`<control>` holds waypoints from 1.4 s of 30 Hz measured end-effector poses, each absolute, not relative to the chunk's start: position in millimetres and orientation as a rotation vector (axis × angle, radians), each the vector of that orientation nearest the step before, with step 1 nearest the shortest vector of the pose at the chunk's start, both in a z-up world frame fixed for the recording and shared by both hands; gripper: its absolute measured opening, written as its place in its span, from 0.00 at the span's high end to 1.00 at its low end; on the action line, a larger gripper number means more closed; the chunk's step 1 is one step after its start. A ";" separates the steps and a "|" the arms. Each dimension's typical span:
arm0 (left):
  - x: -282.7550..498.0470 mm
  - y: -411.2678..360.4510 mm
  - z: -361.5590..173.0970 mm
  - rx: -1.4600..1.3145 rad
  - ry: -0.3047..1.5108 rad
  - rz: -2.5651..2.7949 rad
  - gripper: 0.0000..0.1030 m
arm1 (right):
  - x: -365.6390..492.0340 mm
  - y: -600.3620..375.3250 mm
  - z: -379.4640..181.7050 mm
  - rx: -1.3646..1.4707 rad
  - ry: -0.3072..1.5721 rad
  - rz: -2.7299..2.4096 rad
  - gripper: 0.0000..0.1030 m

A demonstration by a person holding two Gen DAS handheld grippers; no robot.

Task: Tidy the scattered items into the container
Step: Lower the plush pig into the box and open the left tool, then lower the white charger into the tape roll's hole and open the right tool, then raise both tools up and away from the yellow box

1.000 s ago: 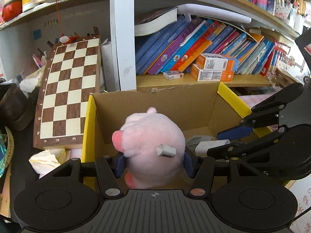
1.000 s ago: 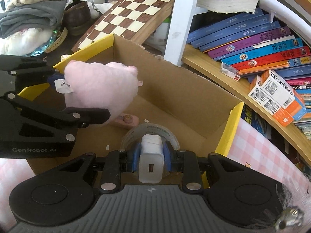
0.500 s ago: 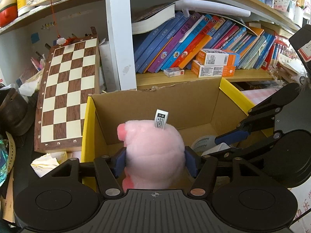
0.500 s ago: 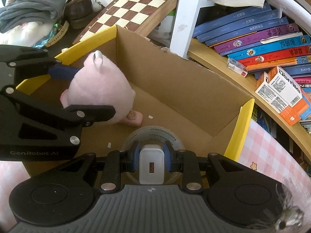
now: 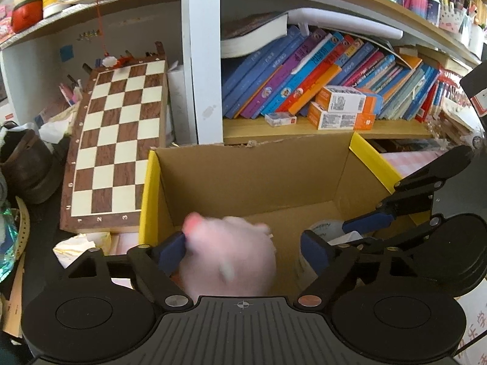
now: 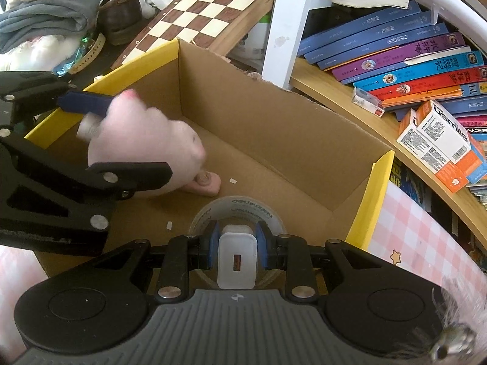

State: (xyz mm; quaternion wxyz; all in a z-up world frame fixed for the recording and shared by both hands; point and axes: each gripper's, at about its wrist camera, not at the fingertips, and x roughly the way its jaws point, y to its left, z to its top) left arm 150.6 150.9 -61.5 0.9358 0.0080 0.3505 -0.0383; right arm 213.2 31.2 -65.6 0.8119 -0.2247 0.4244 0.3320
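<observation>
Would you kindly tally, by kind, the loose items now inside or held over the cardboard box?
Pink plush toy: 1
Roll of clear tape: 1
White USB charger: 1
Pink eraser-like block: 1
Total: 4

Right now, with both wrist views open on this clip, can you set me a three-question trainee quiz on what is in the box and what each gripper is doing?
1. True or false: the right gripper is shut on the white charger.
2. Which thing lies flat on the floor of the cardboard box, just beyond the charger? A) a roll of clear tape B) a chessboard C) a shoe
3. In a few words: what is the left gripper doing with the pink plush toy?

Key
1. True.
2. A, the roll of clear tape.
3. Its jaws are opening; the blurred toy is between them, inside the box, with a gap at the right pad.
</observation>
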 end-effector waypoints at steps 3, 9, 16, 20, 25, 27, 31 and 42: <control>147.7 150.4 -57.9 0.024 0.707 -0.071 0.16 | 211.1 30.1 -60.8 -0.474 0.891 0.708 0.76; 138.7 150.0 -48.2 0.029 0.684 -0.064 0.15 | 204.4 24.8 -49.0 -0.464 0.861 0.700 0.59; 123.7 145.5 -35.0 0.042 0.656 -0.068 0.15 | 190.3 10.3 -30.5 -0.432 0.823 0.684 0.44; 113.3 141.3 -27.7 0.053 0.642 -0.072 0.15 | 180.5 0.8 -20.7 -0.415 0.801 0.674 0.40; 97.8 135.5 -17.4 0.063 0.625 -0.078 0.15 | 166.5 -12.0 -9.7 -0.394 0.777 0.660 0.38; 91.1 131.7 -13.3 0.069 0.618 -0.084 0.15 | 161.3 -17.0 -6.7 -0.384 0.771 0.655 0.38; 80.0 123.5 -8.3 0.081 0.611 -0.097 0.15 | 150.0 -28.3 -2.0 -0.364 0.763 0.642 0.37; 57.2 105.6 -8.3 0.094 0.634 -0.122 0.15 | 127.4 -56.9 -5.4 -0.329 0.780 0.593 0.31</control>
